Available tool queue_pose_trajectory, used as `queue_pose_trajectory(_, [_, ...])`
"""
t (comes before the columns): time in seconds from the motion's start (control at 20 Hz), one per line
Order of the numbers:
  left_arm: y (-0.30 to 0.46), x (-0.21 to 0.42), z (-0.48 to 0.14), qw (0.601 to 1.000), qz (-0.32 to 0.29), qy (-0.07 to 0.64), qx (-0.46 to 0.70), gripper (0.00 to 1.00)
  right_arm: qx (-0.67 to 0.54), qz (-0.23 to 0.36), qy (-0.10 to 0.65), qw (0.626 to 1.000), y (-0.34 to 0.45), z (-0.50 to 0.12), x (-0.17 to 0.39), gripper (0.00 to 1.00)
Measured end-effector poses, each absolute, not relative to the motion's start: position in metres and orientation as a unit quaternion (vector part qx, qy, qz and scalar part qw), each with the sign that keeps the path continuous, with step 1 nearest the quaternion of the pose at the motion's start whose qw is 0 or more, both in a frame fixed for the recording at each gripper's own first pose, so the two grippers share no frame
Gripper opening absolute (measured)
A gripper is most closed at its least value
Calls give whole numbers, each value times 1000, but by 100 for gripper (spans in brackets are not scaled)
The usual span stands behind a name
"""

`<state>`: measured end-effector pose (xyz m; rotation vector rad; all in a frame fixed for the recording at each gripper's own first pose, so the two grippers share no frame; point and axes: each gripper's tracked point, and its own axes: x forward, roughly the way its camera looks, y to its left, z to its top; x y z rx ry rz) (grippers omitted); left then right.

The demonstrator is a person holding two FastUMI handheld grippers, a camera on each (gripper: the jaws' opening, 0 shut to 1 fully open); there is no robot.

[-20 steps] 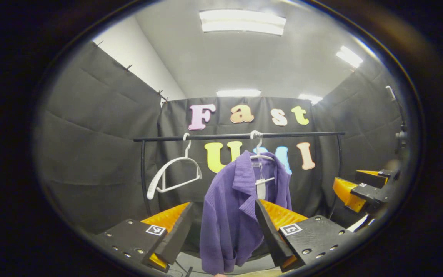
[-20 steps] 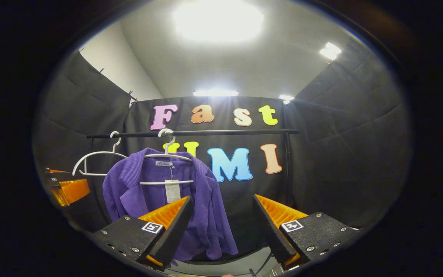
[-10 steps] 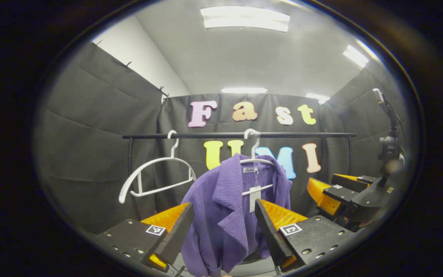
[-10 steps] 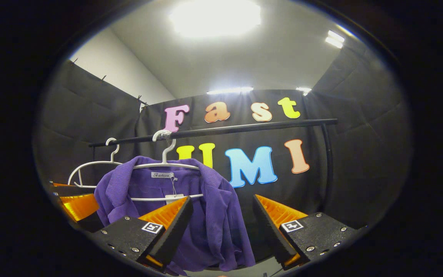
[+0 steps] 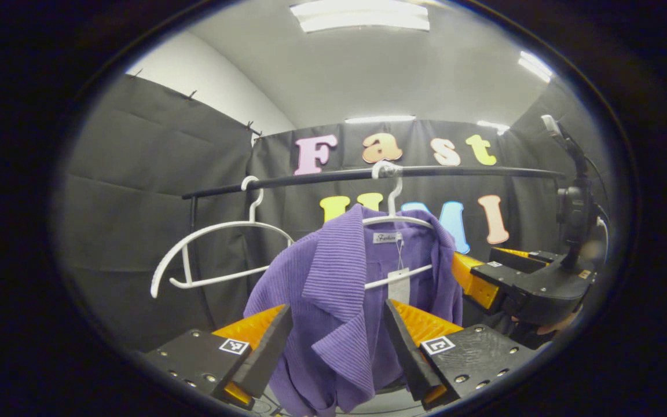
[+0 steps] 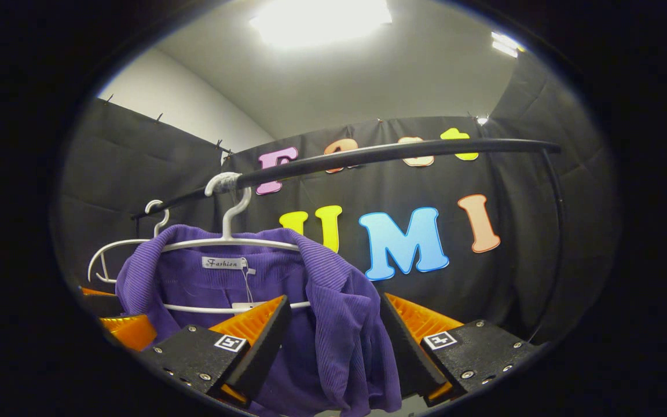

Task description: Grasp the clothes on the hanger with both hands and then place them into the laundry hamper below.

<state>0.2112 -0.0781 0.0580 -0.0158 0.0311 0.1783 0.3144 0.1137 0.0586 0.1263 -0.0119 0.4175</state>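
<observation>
Each hand-held gripper (image 5: 336, 347) (image 6: 333, 347) has two wedge-shaped ribbed fingers on flat black textured plates with silver screws and a small square black-and-white marker, low in frame.

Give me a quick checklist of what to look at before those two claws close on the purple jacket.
1. Left claw open: ok, its jaws are spread.
2. Fabric between the left claw's jaws: ok, the purple jacket has its lapel hanging in the gap.
3. Right claw open: ok, its jaws are spread.
4. Fabric between the right claw's jaws: ok, the jacket's shoulder and front fill the gap.
5. Jacket's white hanger hooked on the black rail: ok.
6. Laundry hamper in place below: cannot tell.
</observation>
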Motion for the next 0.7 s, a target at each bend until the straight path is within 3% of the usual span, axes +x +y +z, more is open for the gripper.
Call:
queue_pose_trajectory(0.4, [-76, 240, 27, 990, 134, 35, 22, 94, 45, 228, 37, 972, 146, 7, 357, 92])
queue_pose_trajectory(0.55, [-73, 245, 19, 988, 145, 41, 30, 94, 50, 232, 42, 970, 152, -3, 361, 80])
queue_pose_trajectory(0.6, [-72, 245, 17, 987, 150, 42, 35, 85, 49, 235, 41, 970, 152, -4, 362, 74])
queue_pose_trajectory(0.65, [-73, 245, 18, 987, 150, 41, 40, 85, 50, 239, 39, 969, 154, -4, 363, 64])
queue_pose_trajectory(0.7, [-69, 247, 18, 985, 160, 39, 46, 75, 48, 241, 36, 969, 155, -3, 364, 57])
